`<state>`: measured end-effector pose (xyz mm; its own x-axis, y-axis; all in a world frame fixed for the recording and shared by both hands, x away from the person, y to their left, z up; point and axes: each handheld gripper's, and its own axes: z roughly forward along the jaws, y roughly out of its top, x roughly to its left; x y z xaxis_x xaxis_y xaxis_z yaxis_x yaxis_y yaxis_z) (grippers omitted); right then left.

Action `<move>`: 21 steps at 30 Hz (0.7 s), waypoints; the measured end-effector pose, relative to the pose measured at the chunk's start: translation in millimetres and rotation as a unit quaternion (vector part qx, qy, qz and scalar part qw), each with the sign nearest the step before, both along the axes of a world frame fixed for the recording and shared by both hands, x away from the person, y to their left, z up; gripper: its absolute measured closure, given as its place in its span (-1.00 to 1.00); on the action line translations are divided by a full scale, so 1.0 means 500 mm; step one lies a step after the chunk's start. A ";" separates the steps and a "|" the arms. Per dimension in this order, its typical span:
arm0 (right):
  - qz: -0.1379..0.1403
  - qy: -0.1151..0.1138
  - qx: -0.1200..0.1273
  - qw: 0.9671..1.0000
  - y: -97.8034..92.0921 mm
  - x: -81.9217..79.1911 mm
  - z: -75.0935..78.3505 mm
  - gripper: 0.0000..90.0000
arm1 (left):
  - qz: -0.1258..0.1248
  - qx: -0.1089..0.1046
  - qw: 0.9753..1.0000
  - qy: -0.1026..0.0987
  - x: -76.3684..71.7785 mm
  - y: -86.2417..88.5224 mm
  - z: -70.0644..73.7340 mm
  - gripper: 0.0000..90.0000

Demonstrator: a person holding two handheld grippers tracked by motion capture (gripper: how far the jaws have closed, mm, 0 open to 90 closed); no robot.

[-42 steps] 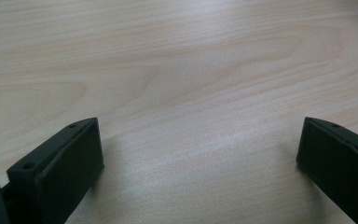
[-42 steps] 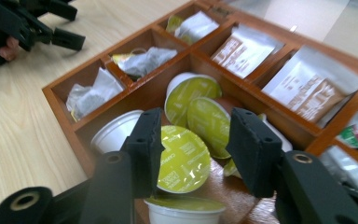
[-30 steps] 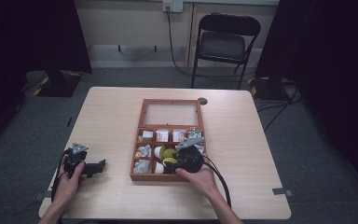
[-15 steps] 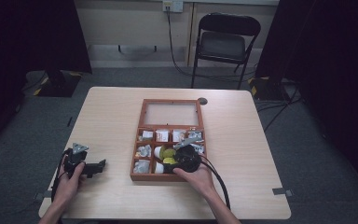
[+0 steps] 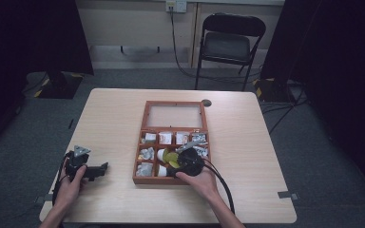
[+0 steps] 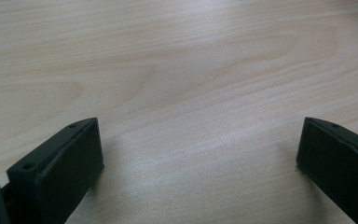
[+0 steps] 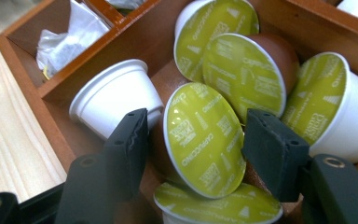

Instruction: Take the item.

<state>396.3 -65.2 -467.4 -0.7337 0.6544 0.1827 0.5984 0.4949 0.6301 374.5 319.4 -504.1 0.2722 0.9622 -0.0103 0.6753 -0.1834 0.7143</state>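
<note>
Sat between the 2 jaws of the right claw [image 7: 193,140]: a green-lidded coffee capsule [image 7: 204,138], tipped on edge with its foil lid facing back toward the claw and its brown body pointing away into the box. Spread either side of the lid's rim, jaws not yet pressed on it, so released rather than grasping. Lay among other green-lidded capsules [image 7: 242,70] in a front compartment of the wooden box [image 5: 174,138], beside a white capsule [image 7: 116,95] on its side. Seemed to call only for a short closing squeeze across the lid, the capsule already dead ahead. Rested well apart on the bare worktop [image 6: 177,70], the left claw [image 5: 95,170], jaws wide and empty, much farther from the box.
</note>
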 end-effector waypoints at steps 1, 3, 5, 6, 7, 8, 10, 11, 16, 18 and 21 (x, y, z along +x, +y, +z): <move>0.000 0.001 -0.002 1.000 0.000 0.000 0.000 -0.10 | 0.000 0.000 1.000 0.000 0.000 0.000 0.000 -1.00; 0.001 -0.001 -0.009 1.000 0.002 0.000 -0.001 -0.07 | 0.000 0.000 1.000 0.000 0.000 0.000 0.000 -1.00; -0.001 -0.001 -0.010 1.000 0.002 0.000 -0.001 -0.07 | 0.001 0.001 1.000 0.000 0.000 0.000 0.000 -1.00; -0.001 0.000 -0.011 1.000 0.003 0.000 -0.001 -0.07 | 0.000 0.001 1.000 0.000 0.000 0.000 0.000 -1.00; -0.001 -0.001 -0.012 1.000 0.002 0.000 -0.001 -0.07 | 0.000 0.000 1.000 0.000 0.000 0.000 0.000 -1.00; 0.000 -0.001 -0.011 1.000 0.003 0.000 -0.001 -0.07 | 0.000 0.001 1.000 0.000 0.000 0.000 0.000 -1.00; 0.003 -0.007 -0.020 1.000 0.005 -0.001 -0.002 -0.08 | 0.001 0.001 1.000 0.000 0.000 0.000 0.000 -1.00; 0.004 -0.009 -0.027 1.000 0.007 -0.003 -0.002 -0.07 | 0.001 0.000 1.000 0.000 0.000 0.000 0.000 -1.00; 0.007 -0.010 -0.041 0.999 0.010 -0.002 -0.002 -0.05 | 0.000 -0.001 1.000 0.000 -0.001 -0.001 0.000 -1.00; 0.009 -0.011 -0.044 0.999 0.010 -0.002 -0.002 -0.04 | 0.000 0.000 1.000 0.000 -0.001 -0.001 0.000 -1.00; 0.012 -0.013 -0.047 0.999 0.010 -0.003 -0.002 0.01 | 0.000 0.000 1.000 0.000 -0.001 -0.001 0.000 -1.00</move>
